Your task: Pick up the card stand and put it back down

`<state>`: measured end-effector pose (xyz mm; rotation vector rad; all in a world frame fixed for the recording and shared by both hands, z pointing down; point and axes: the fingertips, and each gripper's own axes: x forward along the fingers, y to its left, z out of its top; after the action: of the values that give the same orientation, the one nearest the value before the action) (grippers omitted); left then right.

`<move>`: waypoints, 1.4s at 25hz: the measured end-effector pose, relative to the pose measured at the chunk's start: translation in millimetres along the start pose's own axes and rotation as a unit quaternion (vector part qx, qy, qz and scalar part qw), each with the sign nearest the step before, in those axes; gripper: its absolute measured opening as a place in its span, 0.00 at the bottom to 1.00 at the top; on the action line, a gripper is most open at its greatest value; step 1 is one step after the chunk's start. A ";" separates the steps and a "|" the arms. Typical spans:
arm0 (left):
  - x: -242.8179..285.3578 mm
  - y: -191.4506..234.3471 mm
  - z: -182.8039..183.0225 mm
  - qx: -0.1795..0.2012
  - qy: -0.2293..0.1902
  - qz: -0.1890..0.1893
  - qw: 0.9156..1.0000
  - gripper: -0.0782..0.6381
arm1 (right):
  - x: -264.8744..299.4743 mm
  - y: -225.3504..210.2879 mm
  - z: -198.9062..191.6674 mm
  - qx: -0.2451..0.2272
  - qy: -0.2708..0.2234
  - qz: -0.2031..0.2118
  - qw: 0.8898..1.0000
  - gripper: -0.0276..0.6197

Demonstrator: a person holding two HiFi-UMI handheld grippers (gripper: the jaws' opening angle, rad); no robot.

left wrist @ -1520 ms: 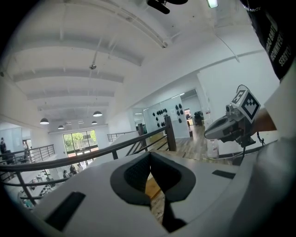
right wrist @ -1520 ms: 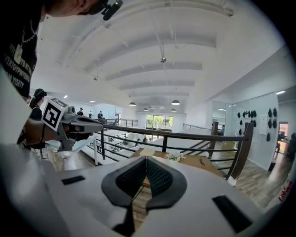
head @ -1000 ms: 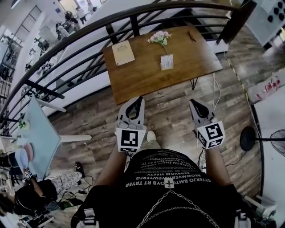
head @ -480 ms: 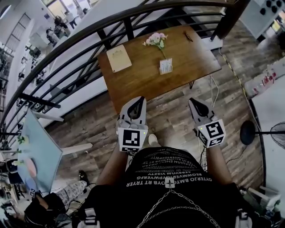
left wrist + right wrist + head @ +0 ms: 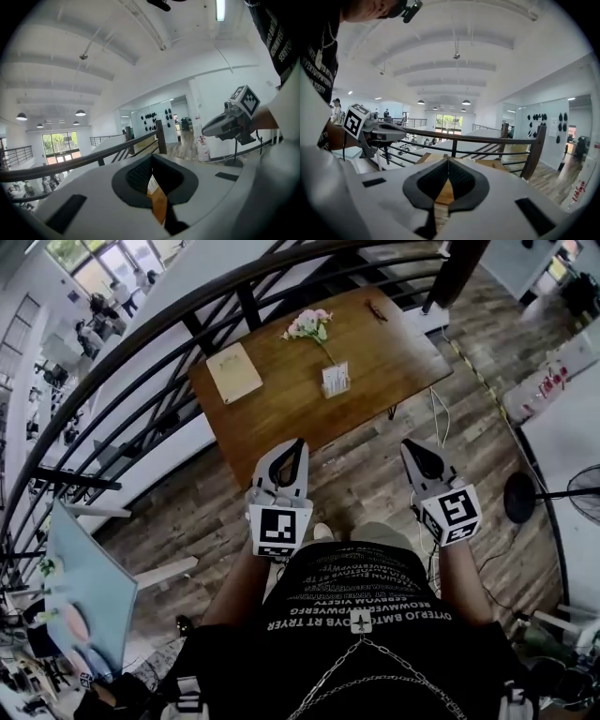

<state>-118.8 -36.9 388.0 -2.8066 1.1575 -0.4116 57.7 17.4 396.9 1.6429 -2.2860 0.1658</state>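
Observation:
The card stand (image 5: pixel 335 380) is a small white card upright on the brown wooden table (image 5: pixel 281 413), just below a pink flower sprig (image 5: pixel 307 324). Both grippers hang over the wood floor, short of the table's near edge and well apart from the stand. My left gripper (image 5: pixel 298 443) points at the table, its jaws together with nothing in them (image 5: pixel 151 156). The right gripper (image 5: pixel 407 444) is also shut and empty (image 5: pixel 447 160). Each gripper shows in the other's view: the right gripper (image 5: pixel 225 124) and the left gripper (image 5: pixel 380 132).
A tan notebook (image 5: pixel 234 372) lies at the table's left and a dark pen (image 5: pixel 377 310) at its far right. A black railing (image 5: pixel 141 348) curves behind the table. A fan stand (image 5: pixel 520 498) and a white table (image 5: pixel 572 442) are at the right, a glass-topped table (image 5: pixel 84 573) at the left.
The table and railing have slid left and slightly up in the head view. Both grippers keep their place in front of the person, still shut and empty.

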 end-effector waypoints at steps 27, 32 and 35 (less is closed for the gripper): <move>87.2 10.9 -11.0 -0.010 0.044 0.017 0.999 0.14 | 74.1 -63.1 -16.8 0.011 0.024 0.043 0.999 0.07; 111.7 18.9 -12.2 -0.020 0.051 0.028 0.998 0.14 | 96.4 -84.9 -11.7 0.009 0.027 0.053 0.998 0.07; 125.1 25.0 -11.6 -0.020 0.057 0.037 0.997 0.14 | 112.0 -93.8 -7.5 0.004 0.026 0.067 0.997 0.07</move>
<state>-54.0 -142.1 421.9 -2.7963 1.3021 -0.5542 115.0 -112.7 431.5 1.4710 -2.3595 0.2467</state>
